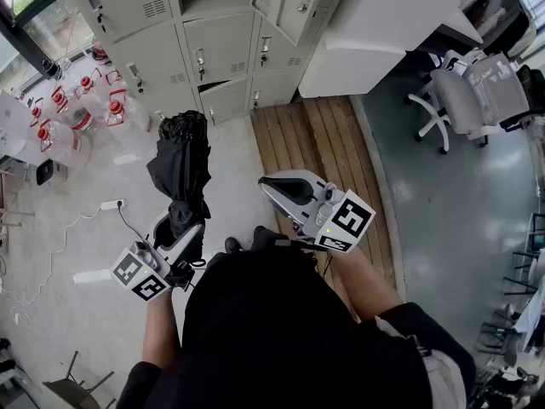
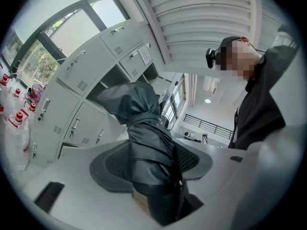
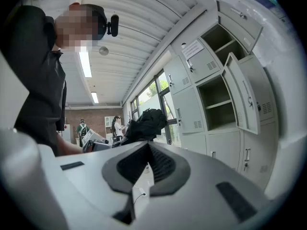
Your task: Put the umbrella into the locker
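A folded black umbrella (image 1: 180, 170) stands up out of my left gripper (image 1: 177, 235), whose jaws are shut on its lower part. In the left gripper view the umbrella (image 2: 144, 128) fills the space between the dark pads (image 2: 112, 169) and points toward the grey lockers (image 2: 72, 95). My right gripper (image 1: 285, 190) is held level beside it, to the right, shut with nothing in it; its pads (image 3: 165, 169) meet at the tips. The grey locker bank (image 1: 204, 54) stands ahead, with an open compartment (image 3: 216, 104) and its door (image 3: 249, 97) swung out. The umbrella (image 3: 146, 122) shows past the right jaws.
Clear water jugs with red caps (image 1: 77, 109) crowd the floor at the left of the lockers. A power strip (image 1: 111, 204) with a cable lies on the floor. A wooden strip (image 1: 311, 143), a white desk (image 1: 383, 24) and an office chair (image 1: 477, 92) are at the right.
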Demonstrator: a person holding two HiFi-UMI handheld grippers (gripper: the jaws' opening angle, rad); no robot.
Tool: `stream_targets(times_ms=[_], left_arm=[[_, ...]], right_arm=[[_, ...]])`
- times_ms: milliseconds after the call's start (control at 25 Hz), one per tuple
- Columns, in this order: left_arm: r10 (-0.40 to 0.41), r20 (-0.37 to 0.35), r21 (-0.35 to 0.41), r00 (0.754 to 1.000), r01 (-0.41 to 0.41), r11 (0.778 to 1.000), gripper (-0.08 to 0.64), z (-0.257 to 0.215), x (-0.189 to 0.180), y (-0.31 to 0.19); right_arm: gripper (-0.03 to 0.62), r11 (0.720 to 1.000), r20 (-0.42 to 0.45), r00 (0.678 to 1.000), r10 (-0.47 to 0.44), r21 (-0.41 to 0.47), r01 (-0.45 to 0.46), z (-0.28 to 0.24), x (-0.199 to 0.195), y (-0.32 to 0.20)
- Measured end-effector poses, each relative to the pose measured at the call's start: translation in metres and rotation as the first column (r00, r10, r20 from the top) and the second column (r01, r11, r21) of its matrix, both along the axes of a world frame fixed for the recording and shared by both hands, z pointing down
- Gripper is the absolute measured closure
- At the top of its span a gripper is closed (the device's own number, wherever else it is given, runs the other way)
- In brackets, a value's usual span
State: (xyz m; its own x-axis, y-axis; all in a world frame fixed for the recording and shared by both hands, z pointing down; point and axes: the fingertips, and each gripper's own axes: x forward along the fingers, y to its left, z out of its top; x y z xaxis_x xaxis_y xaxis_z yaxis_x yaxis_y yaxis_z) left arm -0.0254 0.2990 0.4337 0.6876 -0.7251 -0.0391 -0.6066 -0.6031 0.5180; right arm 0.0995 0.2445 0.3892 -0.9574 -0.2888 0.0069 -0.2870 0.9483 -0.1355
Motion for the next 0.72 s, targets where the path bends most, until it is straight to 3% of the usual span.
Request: stream_targets(times_ms=[720], left_arm=[[0.001, -0.022, -0.032, 1.0, -0.002, 0.999, 0.305, 0.021, -0.026, 0.035]], right_arm=[[0.581, 0.999, 0.034, 0.999, 0.022, -0.024, -0.021, 0.011, -0.035, 0.037]])
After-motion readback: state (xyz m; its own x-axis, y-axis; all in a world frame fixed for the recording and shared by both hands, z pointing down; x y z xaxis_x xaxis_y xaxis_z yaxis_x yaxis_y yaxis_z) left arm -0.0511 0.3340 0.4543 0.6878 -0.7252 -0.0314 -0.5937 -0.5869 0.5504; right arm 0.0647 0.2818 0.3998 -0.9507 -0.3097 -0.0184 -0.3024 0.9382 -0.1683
